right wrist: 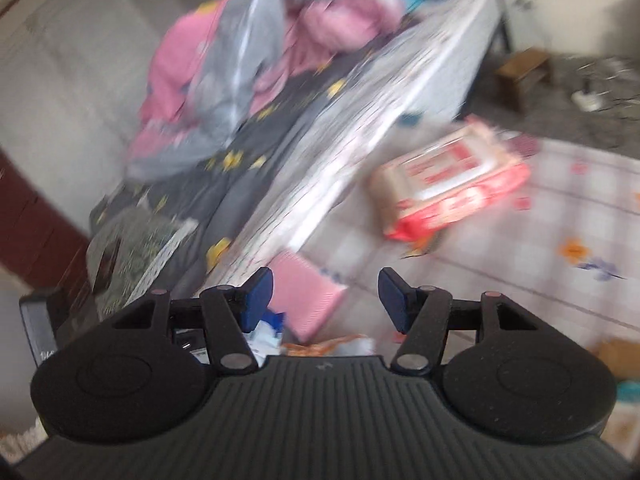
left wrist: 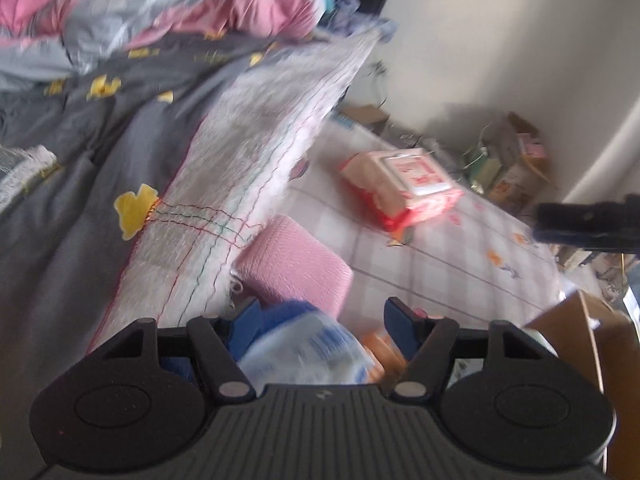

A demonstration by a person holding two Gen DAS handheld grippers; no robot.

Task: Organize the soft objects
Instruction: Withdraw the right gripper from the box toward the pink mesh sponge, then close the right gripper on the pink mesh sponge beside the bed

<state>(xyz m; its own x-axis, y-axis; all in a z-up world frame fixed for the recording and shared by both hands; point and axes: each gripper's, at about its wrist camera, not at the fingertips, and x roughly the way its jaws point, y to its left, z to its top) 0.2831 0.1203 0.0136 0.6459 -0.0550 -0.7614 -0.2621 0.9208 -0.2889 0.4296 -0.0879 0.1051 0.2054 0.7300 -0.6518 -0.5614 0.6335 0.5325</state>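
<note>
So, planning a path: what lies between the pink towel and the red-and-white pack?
Only bare checked floor mat separates the pink towel from the red-and-white pack; both wrist views show it.

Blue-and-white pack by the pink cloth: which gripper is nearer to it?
Left. The blue-and-white pack fills the gap within the left gripper; the right gripper sits farther back, with the pack small beside one finger.

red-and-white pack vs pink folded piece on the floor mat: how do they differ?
The red-and-white pack looks like a glossy printed wrapper; the pink folded piece is plain and textured, like cloth. The pack lies out on the checked mat, apart from the bed; the pink piece sits against the bed's white edge. Both rest on the mat, ungripped.
</note>
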